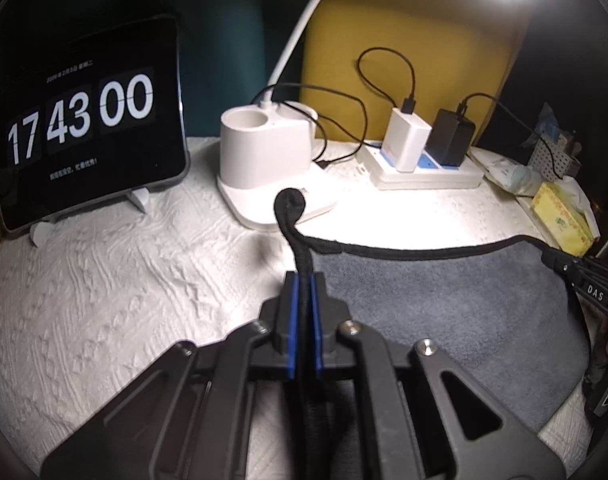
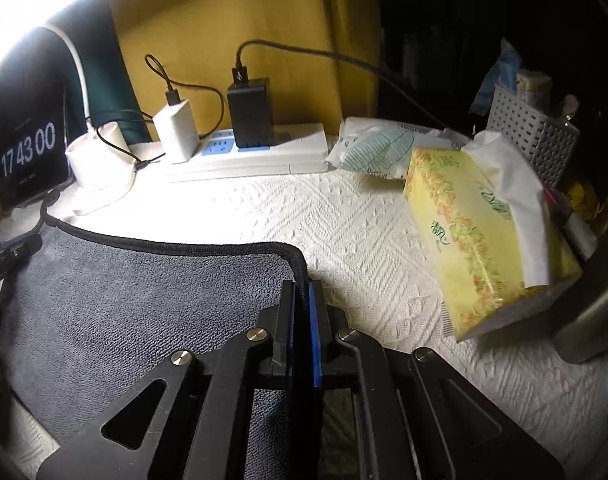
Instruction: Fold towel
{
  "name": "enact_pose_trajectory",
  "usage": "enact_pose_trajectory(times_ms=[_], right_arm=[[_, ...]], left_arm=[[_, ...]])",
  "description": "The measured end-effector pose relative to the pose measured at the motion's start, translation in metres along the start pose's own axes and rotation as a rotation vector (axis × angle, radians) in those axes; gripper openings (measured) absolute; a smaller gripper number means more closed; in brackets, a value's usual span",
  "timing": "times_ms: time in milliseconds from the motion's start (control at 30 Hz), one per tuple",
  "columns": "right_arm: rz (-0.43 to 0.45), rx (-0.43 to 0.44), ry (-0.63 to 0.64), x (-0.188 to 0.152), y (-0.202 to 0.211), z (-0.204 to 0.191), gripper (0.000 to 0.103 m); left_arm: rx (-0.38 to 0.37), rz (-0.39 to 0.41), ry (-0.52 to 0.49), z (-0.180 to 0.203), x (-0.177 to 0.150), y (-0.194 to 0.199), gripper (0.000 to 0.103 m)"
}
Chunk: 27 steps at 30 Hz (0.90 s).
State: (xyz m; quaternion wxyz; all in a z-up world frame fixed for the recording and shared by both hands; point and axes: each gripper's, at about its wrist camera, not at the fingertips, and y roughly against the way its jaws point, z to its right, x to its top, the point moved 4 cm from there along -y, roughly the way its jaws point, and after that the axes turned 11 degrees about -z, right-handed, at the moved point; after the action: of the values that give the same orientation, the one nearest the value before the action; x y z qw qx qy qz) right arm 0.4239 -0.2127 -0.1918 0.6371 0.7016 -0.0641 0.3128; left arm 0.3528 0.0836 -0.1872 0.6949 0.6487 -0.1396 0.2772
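Pinching both far towel corners.
My left claw (image 1: 303, 280) and right claw (image 2: 302, 286) clamp the grey towel's (image 2: 123, 300) black hem.

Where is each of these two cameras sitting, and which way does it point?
Left wrist: rides the left gripper, facing the clock tablet and lamp base; its fingers pinch the towel edge.
Right wrist: rides the right gripper, facing the power strip and tissue box; it pinches the towel's corner.
Shared: towel, clock, strip, tissue box.
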Motion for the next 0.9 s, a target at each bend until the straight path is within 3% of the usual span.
enact_pose_trajectory(times_ms=[267, 533, 733, 800, 867, 900], right_arm=[[-0.035, -0.001, -0.006, 0.0, -0.013, 0.002, 0.007], [-0.054, -0.011, -0.007, -0.002, -0.018, 0.001, 0.007], [-0.061, -0.01, -0.017, -0.002, -0.014, 0.0, 0.011], [-0.063, -0.015, -0.017, -0.003, -0.012, 0.0, 0.012], [-0.061, -0.018, -0.019, -0.003, -0.009, 0.0, 0.014], [-0.06, -0.019, -0.019, -0.003, -0.008, -0.001, 0.017]], left_arm=[[0.002, -0.086, 0.011, -0.004, -0.007, -0.027, 0.008], [0.009, -0.102, 0.018, -0.004, -0.006, -0.029, 0.011], [0.026, -0.102, 0.055, -0.011, -0.004, -0.024, 0.027], [0.027, -0.093, 0.058, -0.012, -0.005, -0.019, 0.038], [0.019, -0.078, 0.061, -0.011, -0.005, -0.012, 0.061], [0.02, -0.073, 0.061, -0.01, -0.005, -0.01, 0.062]])
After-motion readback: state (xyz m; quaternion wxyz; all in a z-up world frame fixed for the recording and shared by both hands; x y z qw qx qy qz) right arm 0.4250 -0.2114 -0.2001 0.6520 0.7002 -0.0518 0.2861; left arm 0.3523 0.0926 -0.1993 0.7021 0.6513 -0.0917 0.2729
